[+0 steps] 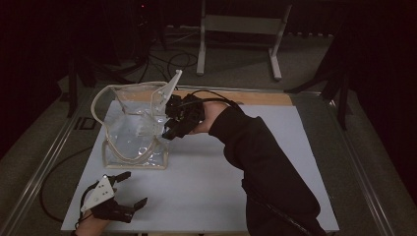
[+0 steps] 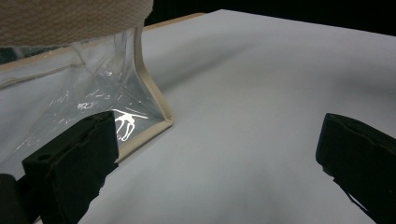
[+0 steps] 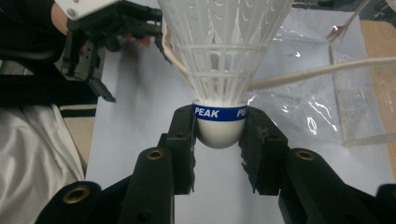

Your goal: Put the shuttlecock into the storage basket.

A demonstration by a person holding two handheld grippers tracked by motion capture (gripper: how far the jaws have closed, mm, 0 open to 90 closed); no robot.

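shuttlecock (image 3: pixel 219 70) in right gripper (image 3: pixel 219 135), beside clear bag (image 1: pixel 133 128)

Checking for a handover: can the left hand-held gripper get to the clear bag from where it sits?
Probably yes. The left hand-held gripper sits open just in front of the clear bag, with bare table between. The right hand-held gripper, holding the shuttlecock, is at the bag's far side.

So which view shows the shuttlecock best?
The right gripper view: the white shuttlecock stands close up, its blue-banded cork pinched in the right claw. In the high view its skirt pokes up small by the clear bag.
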